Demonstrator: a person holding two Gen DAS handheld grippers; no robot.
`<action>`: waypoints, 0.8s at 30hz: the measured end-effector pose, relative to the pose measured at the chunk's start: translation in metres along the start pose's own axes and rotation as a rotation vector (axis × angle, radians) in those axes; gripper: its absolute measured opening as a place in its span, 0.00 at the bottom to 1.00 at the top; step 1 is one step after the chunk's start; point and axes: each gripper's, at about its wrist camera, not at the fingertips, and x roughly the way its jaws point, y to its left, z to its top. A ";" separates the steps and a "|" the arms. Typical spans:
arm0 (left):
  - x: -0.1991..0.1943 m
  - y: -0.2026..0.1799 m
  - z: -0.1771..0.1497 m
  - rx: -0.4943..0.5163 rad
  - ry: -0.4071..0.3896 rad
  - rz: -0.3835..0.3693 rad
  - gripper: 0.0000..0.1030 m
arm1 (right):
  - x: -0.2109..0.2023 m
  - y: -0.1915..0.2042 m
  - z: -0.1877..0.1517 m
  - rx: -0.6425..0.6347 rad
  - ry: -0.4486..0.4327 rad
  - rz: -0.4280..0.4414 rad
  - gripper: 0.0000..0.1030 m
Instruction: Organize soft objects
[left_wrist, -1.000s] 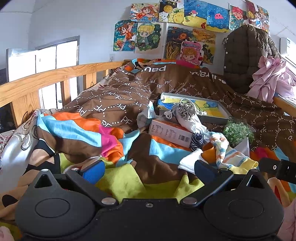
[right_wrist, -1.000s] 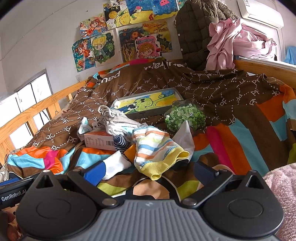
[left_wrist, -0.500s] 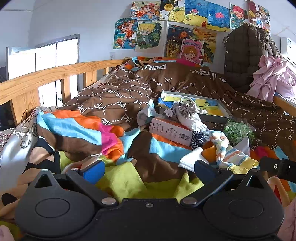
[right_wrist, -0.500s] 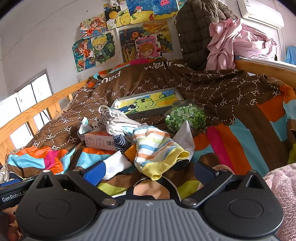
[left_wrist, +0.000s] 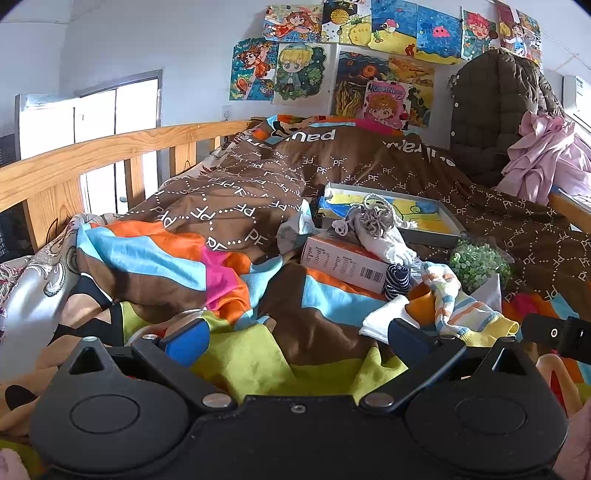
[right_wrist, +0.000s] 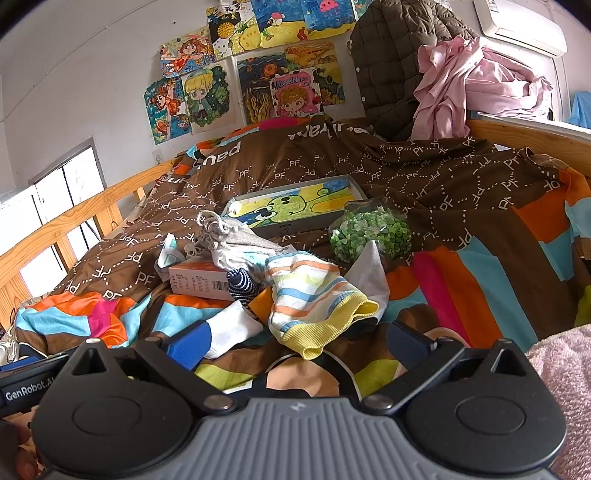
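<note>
1. Against the frames from a second ago almost nothing differs: the left gripper (left_wrist: 295, 338) has crept a touch nearer the clutter, so the cardboard box (left_wrist: 345, 264) sits slightly lower in its view; the right gripper (right_wrist: 297, 341) shows the same scene as before.
2. Both grippers hang low over the bed's duvet (left_wrist: 236, 218), each with jaws spread wide and nothing between them.
3. The soft things lie in one heap mid-bed: a striped sock (right_wrist: 314, 297) with a yellow cuff nearest the right gripper, a white sock (right_wrist: 229, 328) just beside that gripper's left blue pad, a navy striped sock (right_wrist: 242, 284) touching the box, and a grey drawstring pouch (right_wrist: 225, 238) draped over the box top.
4. Open duvet lies in front of the left gripper, up to the wooden rail (left_wrist: 110, 147) that bounds the bed on the left; another rail (right_wrist: 524, 138) closes the right side.
5. Behind the heap sit a picture tray (right_wrist: 295, 205) and a bag of green beads (right_wrist: 369, 236), the bag touching a white cloth (right_wrist: 371, 273) beside the striped sock.
6. A quilted brown jacket (right_wrist: 391, 74) and pink garments (right_wrist: 476, 79) pile at the far right corner under wall drawings (left_wrist: 369, 48).
</note>
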 end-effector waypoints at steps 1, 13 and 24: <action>0.000 0.000 0.000 0.000 0.000 0.000 0.99 | 0.000 0.000 0.000 0.000 0.000 0.000 1.00; 0.000 0.001 0.000 -0.002 -0.001 -0.001 0.99 | 0.000 0.000 0.000 0.001 0.000 0.001 1.00; 0.000 0.000 0.000 0.004 -0.005 0.005 0.99 | 0.000 0.000 0.000 0.003 0.001 0.003 1.00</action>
